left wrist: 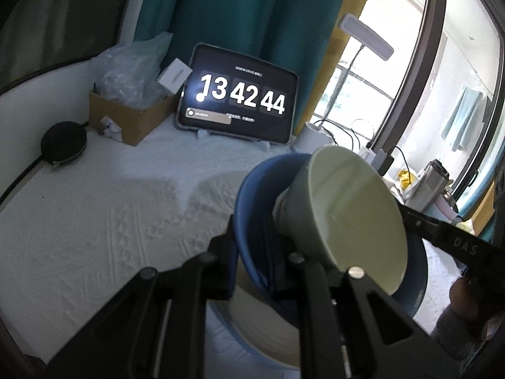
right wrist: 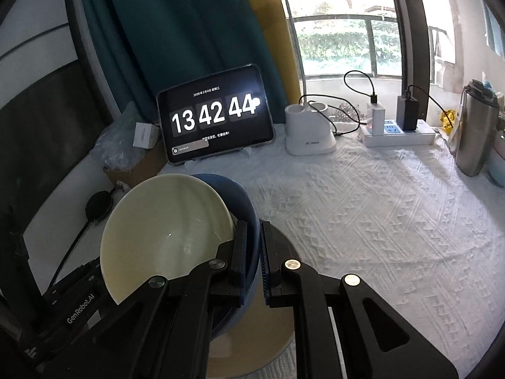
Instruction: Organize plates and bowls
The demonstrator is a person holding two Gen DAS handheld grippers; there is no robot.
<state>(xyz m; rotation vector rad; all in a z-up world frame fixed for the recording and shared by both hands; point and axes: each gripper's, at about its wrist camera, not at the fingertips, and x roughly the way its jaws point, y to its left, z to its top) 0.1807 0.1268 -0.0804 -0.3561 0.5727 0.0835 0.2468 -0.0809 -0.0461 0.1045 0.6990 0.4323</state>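
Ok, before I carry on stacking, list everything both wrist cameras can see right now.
pale green ceramic bowl: 1, tilted inside the blue bowl
dark blue ceramic bowl: 1, held above the plate
cream round plate: 1, on the cloth, under the bowls
white textured tablecloth: 1, covers the table
black tablet showing a clock: 1, propped at the back
white desk lamp: 1, right of the tablet
white power strip: 1, back right, chargers plugged in
steel bottle: 1, far right
brown cardboard box: 1, back left
black round pouch: 1, left of the box
left gripper: black, on the blue bowl's rim
right gripper: black, on the blue bowl's rim
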